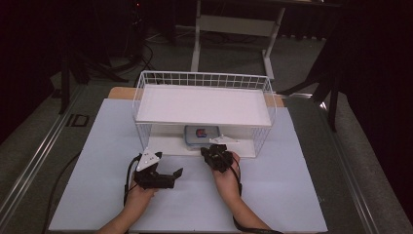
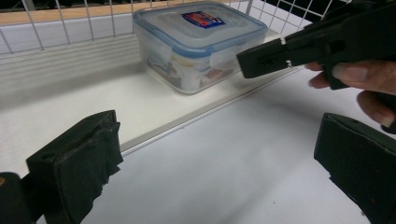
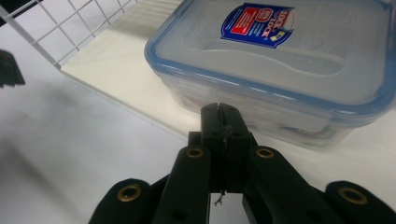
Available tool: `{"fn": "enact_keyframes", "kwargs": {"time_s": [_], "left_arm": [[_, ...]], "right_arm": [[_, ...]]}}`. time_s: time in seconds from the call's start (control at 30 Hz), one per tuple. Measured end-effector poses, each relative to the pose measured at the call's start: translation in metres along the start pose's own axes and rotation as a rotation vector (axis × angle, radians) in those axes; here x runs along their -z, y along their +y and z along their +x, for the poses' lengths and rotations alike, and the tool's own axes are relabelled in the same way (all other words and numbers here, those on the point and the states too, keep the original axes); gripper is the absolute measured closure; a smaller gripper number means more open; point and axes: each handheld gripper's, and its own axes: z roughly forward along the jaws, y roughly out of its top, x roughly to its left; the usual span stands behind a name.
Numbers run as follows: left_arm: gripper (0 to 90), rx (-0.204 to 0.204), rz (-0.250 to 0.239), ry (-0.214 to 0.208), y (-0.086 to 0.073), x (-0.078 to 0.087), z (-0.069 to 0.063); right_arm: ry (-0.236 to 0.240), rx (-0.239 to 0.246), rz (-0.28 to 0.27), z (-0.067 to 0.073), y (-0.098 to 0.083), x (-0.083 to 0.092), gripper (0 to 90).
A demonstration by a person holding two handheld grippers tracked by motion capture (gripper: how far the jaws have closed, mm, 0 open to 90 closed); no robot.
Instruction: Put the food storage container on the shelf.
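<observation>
Clear lidded container (image 3: 280, 70) sits on lower shelf of white wire rack (image 1: 204, 105), near shelf's front edge. Right gripper (image 3: 222, 116) jaws pressed together, nothing between; tips just short of container's front wall, touching or not unclear. Left gripper (image 1: 168, 176) jaws wide apart, empty, over bare table (image 1: 292, 190), left of container. Upper shelf bare. Container's contents indistinct through wall.

Dim room, bright tabletop, soft shadows, bg dark
</observation>
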Motion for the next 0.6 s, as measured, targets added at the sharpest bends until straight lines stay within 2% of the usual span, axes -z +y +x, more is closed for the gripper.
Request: {"fn": "enact_keyframes", "kwargs": {"time_s": [0.1,0.43,0.6], "left_arm": [[1.5,-0.003,0.002,-0.003,-0.001,-0.001,-0.001],[1.5,-0.003,0.001,-0.009,-0.001,-0.001,-0.002],[1.5,0.0,-0.003,-0.016,0.0,0.0,-0.002]], "right_arm": [[-0.004,0.01,0.0,0.001,0.002,-0.003,90.0],[0.0,-0.002,-0.002,0.002,0.01,-0.01,90.0],[-0.021,0.03,-0.004,0.0,0.013,-0.013,89.9]]}}
